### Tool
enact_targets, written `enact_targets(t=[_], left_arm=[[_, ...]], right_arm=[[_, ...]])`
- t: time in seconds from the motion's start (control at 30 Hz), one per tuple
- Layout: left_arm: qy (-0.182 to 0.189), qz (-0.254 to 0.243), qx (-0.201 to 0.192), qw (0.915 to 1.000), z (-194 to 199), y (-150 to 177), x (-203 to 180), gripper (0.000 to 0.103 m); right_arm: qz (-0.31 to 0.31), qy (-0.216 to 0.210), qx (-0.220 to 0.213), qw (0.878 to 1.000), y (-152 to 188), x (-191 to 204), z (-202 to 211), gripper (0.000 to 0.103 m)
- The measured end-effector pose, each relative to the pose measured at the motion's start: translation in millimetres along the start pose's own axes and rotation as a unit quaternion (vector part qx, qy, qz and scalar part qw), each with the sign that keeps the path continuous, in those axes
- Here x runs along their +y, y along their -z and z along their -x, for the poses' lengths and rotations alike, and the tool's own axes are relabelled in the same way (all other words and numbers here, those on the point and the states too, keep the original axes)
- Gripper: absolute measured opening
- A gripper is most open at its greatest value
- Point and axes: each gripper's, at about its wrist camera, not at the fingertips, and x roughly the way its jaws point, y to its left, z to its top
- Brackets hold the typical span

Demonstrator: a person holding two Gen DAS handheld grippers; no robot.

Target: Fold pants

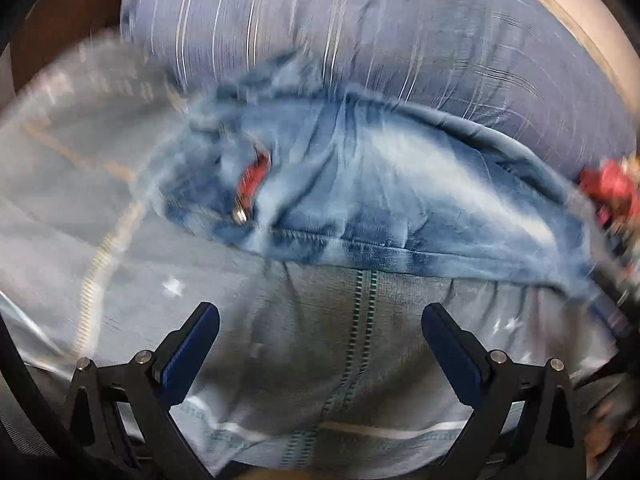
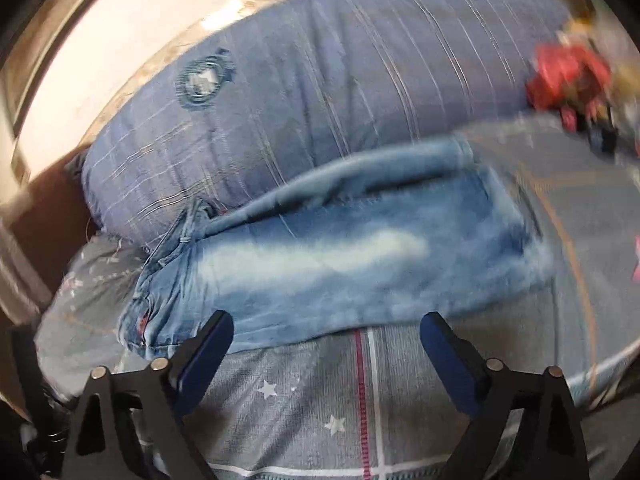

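Observation:
Faded blue jeans (image 1: 360,192) lie folded lengthwise across the bed, waistband and red-lined fly at the left. They also show in the right wrist view (image 2: 340,256), waist at the left and leg ends at the right. My left gripper (image 1: 320,316) is open and empty, a little short of the jeans' near edge. My right gripper (image 2: 326,324) is open and empty, its fingertips at the jeans' near edge. Both views are motion-blurred.
A grey star-patterned bedsheet (image 2: 304,396) covers the bed. A large blue striped pillow (image 2: 320,92) lies right behind the jeans, also in the left wrist view (image 1: 360,32). A red item (image 2: 568,76) sits at the far right. A pale wall stands behind.

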Motion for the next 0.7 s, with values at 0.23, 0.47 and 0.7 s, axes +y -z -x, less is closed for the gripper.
enact_targets(t=[0.23,0.47,0.7], left_arm=[[0.066,0.092,0.073,0.9909,-44,-47,34,0.100],[0.050,0.125,0.061,0.9890,-58,-81,44,0.069],[0.032,0.124,0.023,0.9916,-44,-75,50,0.024]], right_arm=[[-0.185,0.002,0.106,0.977,-27,-70,-53,0.091],[-0.182,0.014,0.066,0.981,-60,-93,-69,0.045],[-0.166,0.039,0.039,0.985,-65,-97,-63,0.009]])
